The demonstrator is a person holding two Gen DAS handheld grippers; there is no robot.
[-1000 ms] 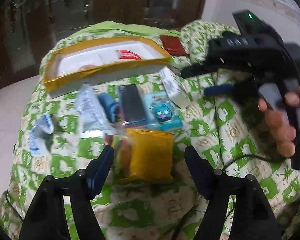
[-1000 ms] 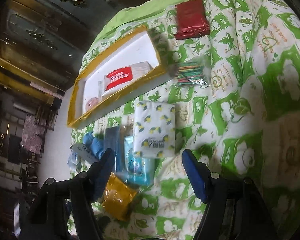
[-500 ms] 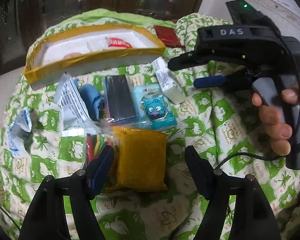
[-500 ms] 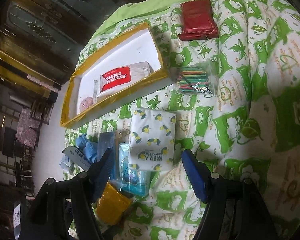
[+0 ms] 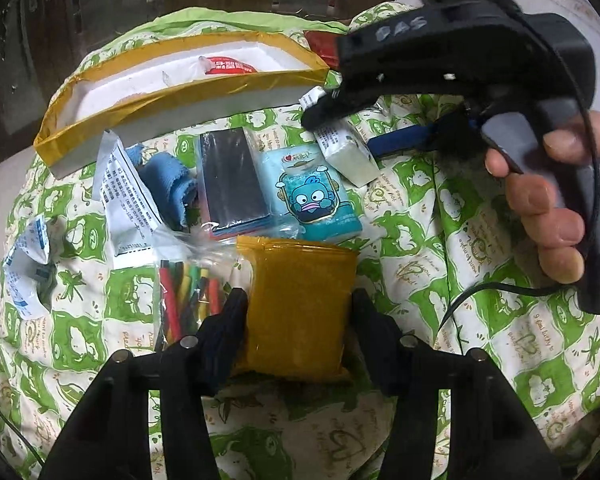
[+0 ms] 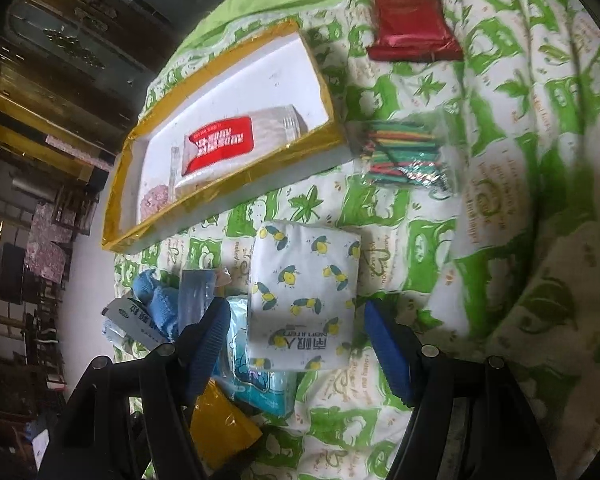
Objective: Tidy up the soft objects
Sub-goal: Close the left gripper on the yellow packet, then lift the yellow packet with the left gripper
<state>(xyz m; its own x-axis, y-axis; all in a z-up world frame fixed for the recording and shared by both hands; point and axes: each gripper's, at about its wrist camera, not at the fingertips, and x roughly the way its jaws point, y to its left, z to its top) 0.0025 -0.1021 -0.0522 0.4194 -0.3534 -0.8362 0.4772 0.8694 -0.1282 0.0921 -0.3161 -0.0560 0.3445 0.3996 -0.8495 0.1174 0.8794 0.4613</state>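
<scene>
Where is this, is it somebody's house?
Probably a room in a home. A soft green and white quilt is spread out like on a bed or cushion, dark wooden cabinets with gold trim stand behind it, and household packs like a lemon-print tissue pack lie about.

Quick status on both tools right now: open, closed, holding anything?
Left tool: closing around the yellow pouch, pads at its sides.
Right tool: closing, open astride the lemon-print tissue pack, no grip.
</scene>
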